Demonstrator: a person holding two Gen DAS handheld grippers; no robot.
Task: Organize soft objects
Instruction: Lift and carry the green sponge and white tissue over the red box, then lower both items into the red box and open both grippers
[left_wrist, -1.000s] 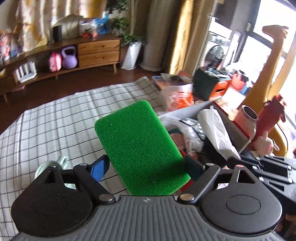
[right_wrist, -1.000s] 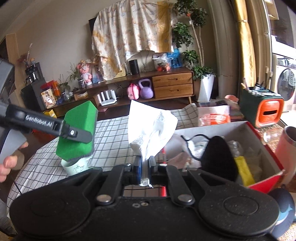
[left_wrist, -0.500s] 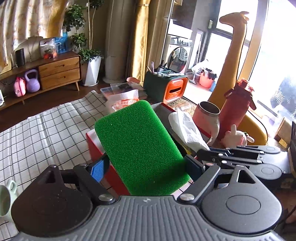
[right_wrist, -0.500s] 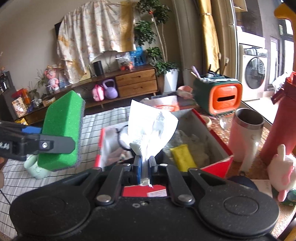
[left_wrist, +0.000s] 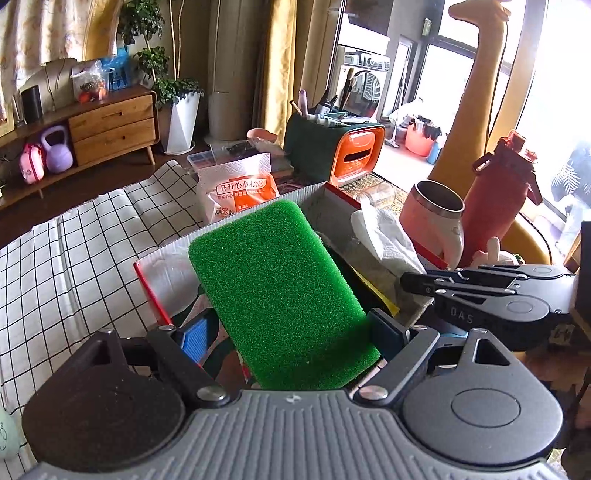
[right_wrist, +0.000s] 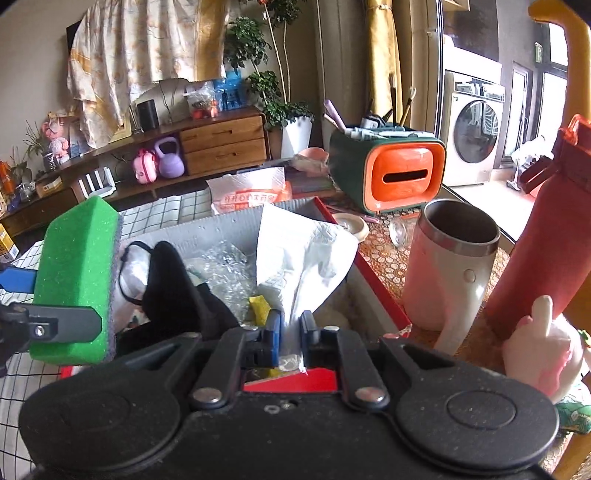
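Observation:
My left gripper is shut on a green sponge and holds it over the near left part of a red-edged grey box. The sponge also shows in the right wrist view. My right gripper is shut on a white tissue and holds it above the box. The tissue also shows in the left wrist view. In the box lie a black cloth, crumpled clear plastic and a yellow piece.
A pink and white mug, a red bottle and a pink plush toy stand right of the box. An orange and green organiser and a tissue pack sit behind it. A checked cloth covers the table at left.
Both grippers have moved right, from over the checked cloth to over the box, each still holding its object. The right gripper's tissue now hangs over the box's inside.

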